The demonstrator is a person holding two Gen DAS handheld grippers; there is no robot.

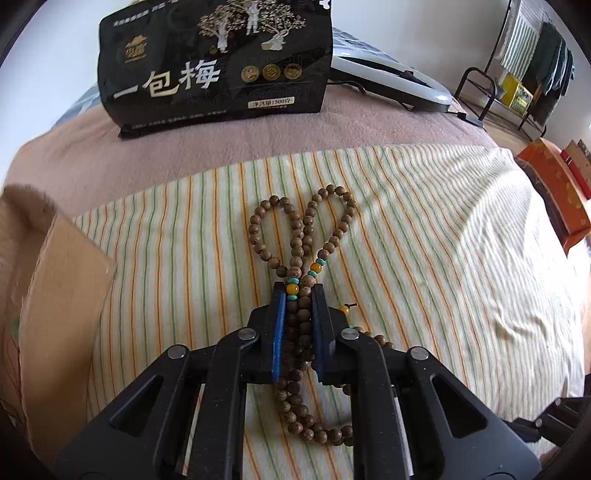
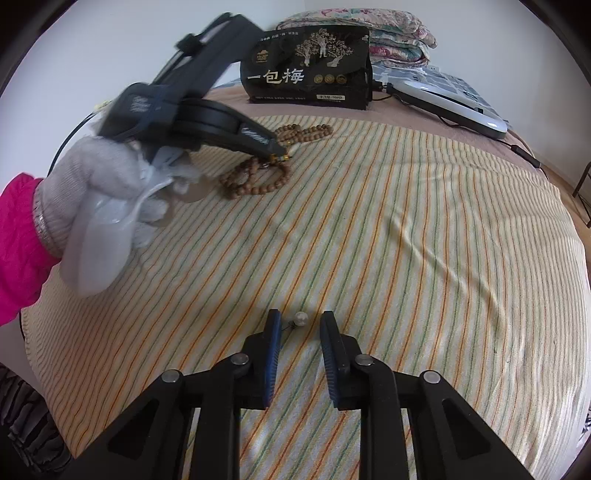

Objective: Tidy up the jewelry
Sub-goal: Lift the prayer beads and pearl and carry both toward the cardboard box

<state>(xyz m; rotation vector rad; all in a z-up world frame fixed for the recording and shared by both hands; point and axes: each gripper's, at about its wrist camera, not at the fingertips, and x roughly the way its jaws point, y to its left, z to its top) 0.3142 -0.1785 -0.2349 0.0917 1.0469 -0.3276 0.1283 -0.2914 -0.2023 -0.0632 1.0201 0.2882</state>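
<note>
A long string of brown wooden beads (image 1: 295, 236) with yellow and turquoise spacers lies in loops on the striped yellow cloth (image 1: 424, 240). My left gripper (image 1: 299, 293) is shut on a bundle of its strands, which run back between the blue pads. The right wrist view shows that same gripper (image 2: 281, 154), held by a white-gloved hand (image 2: 99, 192), with its tips down on the beads (image 2: 258, 182). A small white pearl (image 2: 300, 318) with a tiny dark hook rests on the cloth between the fingertips of my right gripper (image 2: 301, 319). Its pads stand apart from the pearl on both sides.
A black printed bag (image 1: 214, 62) stands on the pink blanket at the back. A white-grey flat device (image 2: 454, 101) with a cable lies at the back right. A cardboard box (image 1: 48, 295) sits at the left, an orange box (image 1: 554, 188) at the right. Folded quilts (image 2: 391, 35) lie behind the bag.
</note>
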